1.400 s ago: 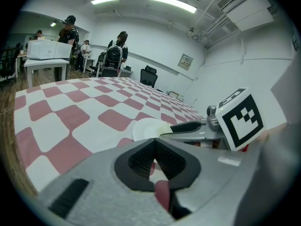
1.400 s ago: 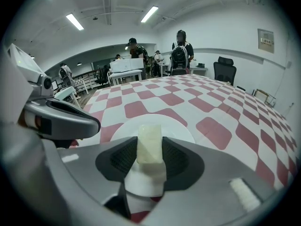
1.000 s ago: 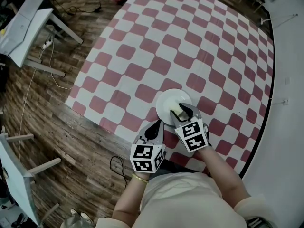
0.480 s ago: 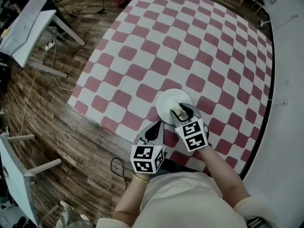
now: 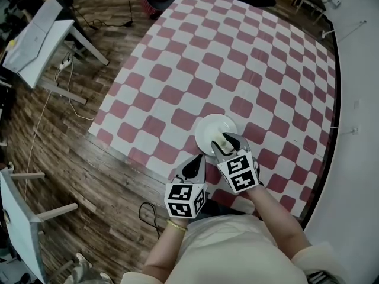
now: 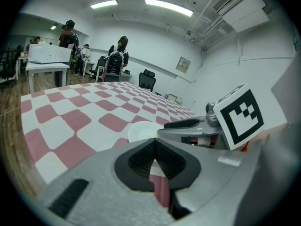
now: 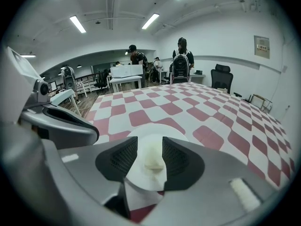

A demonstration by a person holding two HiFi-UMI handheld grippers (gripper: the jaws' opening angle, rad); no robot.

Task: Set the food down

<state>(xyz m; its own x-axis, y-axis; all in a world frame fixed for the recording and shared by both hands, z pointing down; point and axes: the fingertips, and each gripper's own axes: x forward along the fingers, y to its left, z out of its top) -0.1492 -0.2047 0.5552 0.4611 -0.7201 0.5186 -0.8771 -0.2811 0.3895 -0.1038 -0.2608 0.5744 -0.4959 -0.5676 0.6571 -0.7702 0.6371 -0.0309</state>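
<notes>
A small white plate lies on the red-and-white chequered cloth near its front edge. Just over the plate's near rim hangs a pale, doughy piece of food, and my right gripper is shut on it. In the right gripper view the food sits between the two black pads above the plate. My left gripper hovers to the plate's near left, shut and holding nothing. In the left gripper view its jaws meet at the tips, with the plate ahead.
Wooden floor borders the cloth at the left and front. White tables and table legs stand at the left, with a cable near my feet. A white wall curves along the right. People and chairs are far off.
The head view has drifted slightly, so the cloth sits a little differently in frame. Both grippers, the food and the plate keep the same places relative to one another.
</notes>
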